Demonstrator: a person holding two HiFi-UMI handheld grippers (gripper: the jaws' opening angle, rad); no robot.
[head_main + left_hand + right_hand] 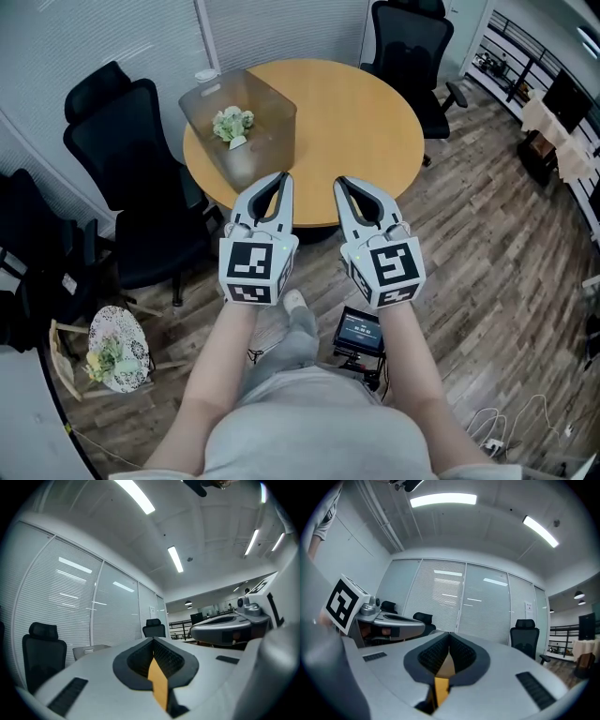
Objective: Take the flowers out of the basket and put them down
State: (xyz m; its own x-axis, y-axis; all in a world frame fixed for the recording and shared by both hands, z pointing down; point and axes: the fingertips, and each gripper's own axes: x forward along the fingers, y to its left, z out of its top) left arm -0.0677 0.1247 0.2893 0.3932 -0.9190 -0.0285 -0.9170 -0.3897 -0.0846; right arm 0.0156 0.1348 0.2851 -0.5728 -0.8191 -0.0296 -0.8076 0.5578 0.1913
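Now | table (375,131): round, wooden, just ahead, near edge under my jaw tips | basket (272,141): translucent, on the table's left part, open top for reaching in | left gripper (283,177) and right gripper (339,181): both clenched on nothing, level, side by side, short of the basket | flowers (232,123): pale bunch inside the basket, untouched.

Flowers (232,124) in basket (270,111) — on table (361,122)

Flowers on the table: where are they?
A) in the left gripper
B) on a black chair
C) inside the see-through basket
C: the flowers lie inside the basket, which stands on the left part of the round table.
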